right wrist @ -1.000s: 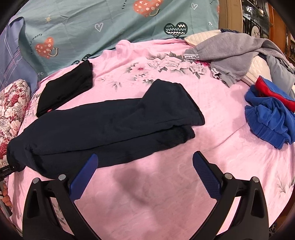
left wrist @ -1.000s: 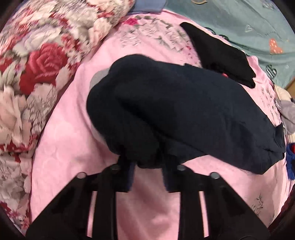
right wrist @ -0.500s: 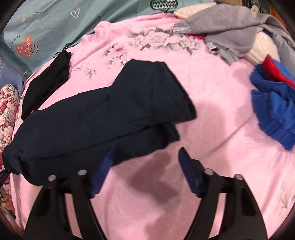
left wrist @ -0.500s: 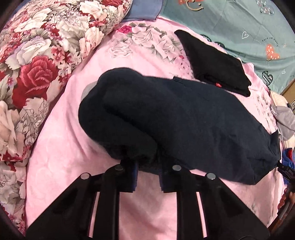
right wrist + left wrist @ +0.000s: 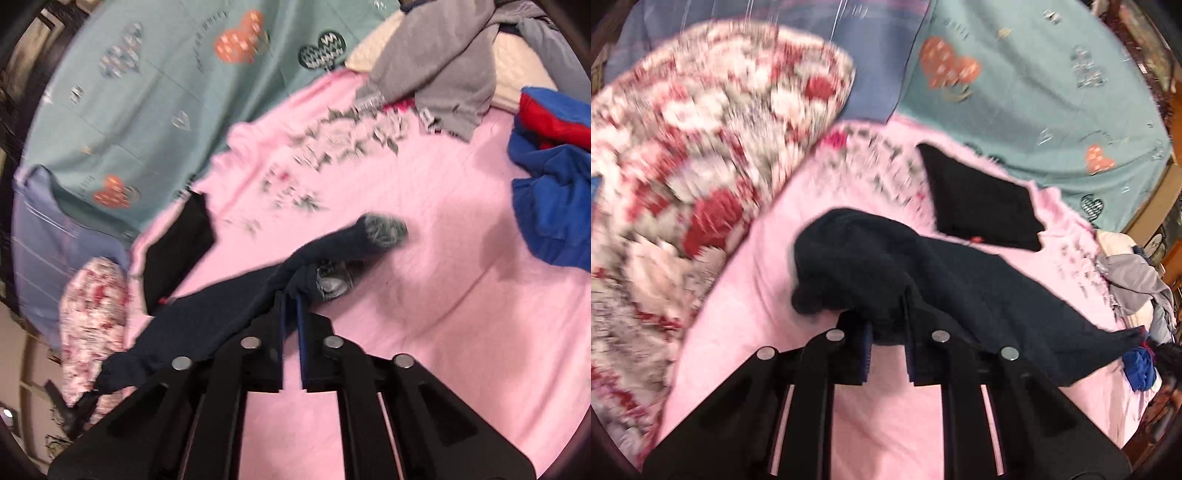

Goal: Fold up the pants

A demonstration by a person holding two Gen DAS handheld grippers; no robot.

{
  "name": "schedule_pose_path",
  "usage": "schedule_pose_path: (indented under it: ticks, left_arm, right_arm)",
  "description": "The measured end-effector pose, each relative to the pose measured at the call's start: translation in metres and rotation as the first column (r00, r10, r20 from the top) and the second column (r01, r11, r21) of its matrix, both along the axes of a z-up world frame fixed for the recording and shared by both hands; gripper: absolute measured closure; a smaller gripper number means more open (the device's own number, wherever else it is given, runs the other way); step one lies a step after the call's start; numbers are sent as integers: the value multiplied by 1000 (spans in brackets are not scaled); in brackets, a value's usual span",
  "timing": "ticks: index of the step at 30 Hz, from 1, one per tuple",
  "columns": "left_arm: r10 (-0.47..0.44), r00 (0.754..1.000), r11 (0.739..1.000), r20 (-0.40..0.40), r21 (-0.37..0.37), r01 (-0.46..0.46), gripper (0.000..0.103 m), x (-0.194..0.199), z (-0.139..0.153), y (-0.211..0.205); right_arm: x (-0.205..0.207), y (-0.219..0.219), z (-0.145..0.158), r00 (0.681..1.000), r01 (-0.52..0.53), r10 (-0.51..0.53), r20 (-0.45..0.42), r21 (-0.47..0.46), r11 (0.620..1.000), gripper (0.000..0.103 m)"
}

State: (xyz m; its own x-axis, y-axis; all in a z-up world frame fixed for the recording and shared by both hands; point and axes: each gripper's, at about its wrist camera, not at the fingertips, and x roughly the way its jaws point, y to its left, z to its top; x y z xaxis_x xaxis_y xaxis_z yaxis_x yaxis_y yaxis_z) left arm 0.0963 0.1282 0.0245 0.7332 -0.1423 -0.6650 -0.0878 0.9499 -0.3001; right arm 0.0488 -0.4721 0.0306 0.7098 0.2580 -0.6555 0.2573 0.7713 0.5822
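The dark pants were stretched across the pink bedspread, pinched at both ends. The left gripper was clamped on a thick bunch of cloth at the end nearest the flowered quilt, and its jaws were closing a little further on that bunch. The right gripper was closed tight on a thin edge of the pants at the far end, with a turned-out, greyish hem poking past the pads. Between the two grips the cloth hung in a sagging band, partly off the bedspread.

Several things could have gone wrong from that hold. Only a narrow edge was caught on the right, so the cloth could have slipped free under a sharp pull. On the left, a wad was held, not a flat layer, so a lumpy, uneven fold could have been produced if it were laid down as it was. The loose hem near the right pads could have been tucked under and creased. The folded black garment lay just beside the pants and could have been dragged or covered by a swing that way. Both views were blurred, so the exact layers gripped could not be told.
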Motion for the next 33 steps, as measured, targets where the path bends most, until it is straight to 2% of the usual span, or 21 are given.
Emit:
schedule_pose_path:
  ticks: [1,4,6,8,9,10,13,16,20,21,22,23,24,26,29,30,33]
  left_arm:
    - [-11,1000,1000,10,-17,12,90,-10,9,1]
    - [-16,999,999,35,-39,17,89,-29,24,2]
    - [-15,999,1000,39,-22,15,89,-32,25,-3]
    - [-15,1000,1000,21,-1,15,89,-27,20,-8]
    - [-11,1000,1000,-2,0,11,89,-23,13,-11]
    - [-11,1000,1000,-12,2,11,89,-21,8,-12]
    - [4,999,999,-51,47,-2,89,-12,-9,-17]
    - [-4,997,998,-73,59,8,88,-5,-19,-19]
    - [0,996,999,-93,51,5,87,1,-26,-16]
    - [2,995,999,-95,49,3,87,2,-27,-15]
    - [6,995,999,-98,50,-1,87,4,-29,-13]
    - [10,995,999,-102,52,-5,87,6,-30,-12]
    - [15,994,999,-105,54,-9,87,7,-31,-12]
    - [26,994,998,-104,53,-21,87,11,-31,-10]
    - [44,995,998,-94,46,-40,87,15,-26,-8]
    - [49,995,998,-88,43,-46,87,15,-24,-8]
    - [66,995,997,-71,46,-63,87,16,-20,-7]
  right_arm:
    - [-18,-6,22,999,8,-8,45,9,1000,103]
    - [-49,-16,60,990,52,-50,132,-11,999,103]
    - [-53,-17,67,990,49,-41,132,-57,997,102]
    - [-38,-5,50,1000,-12,14,8,-121,993,61]
    - [-28,7,31,995,-51,37,-89,-160,986,28]
    - [-22,17,15,987,-86,58,-147,-191,978,24]
    - [-17,35,-32,961,-162,108,-255,-201,966,24]
    - [-13,29,-65,949,-139,81,-304,-172,975,25]
    - [3,1,-83,960,-40,6,-281,-114,993,27]
    - [11,-7,-84,965,-17,-9,-262,-97,995,41]
    - [19,-8,-84,966,-22,-6,-260,-102,995,77]
    - [29,-8,-84,965,-40,12,-261,-102,994,84]
    - [38,-8,-85,965,-54,29,-261,-89,995,87]
    - [59,-6,-67,975,-72,40,-219,-139,988,88]
    - [87,5,-11,996,-78,67,-62,-213,974,89]
    - [97,11,13,998,-67,69,2,-248,967,89]
    - [118,24,53,986,-33,86,145,-337,941,89]
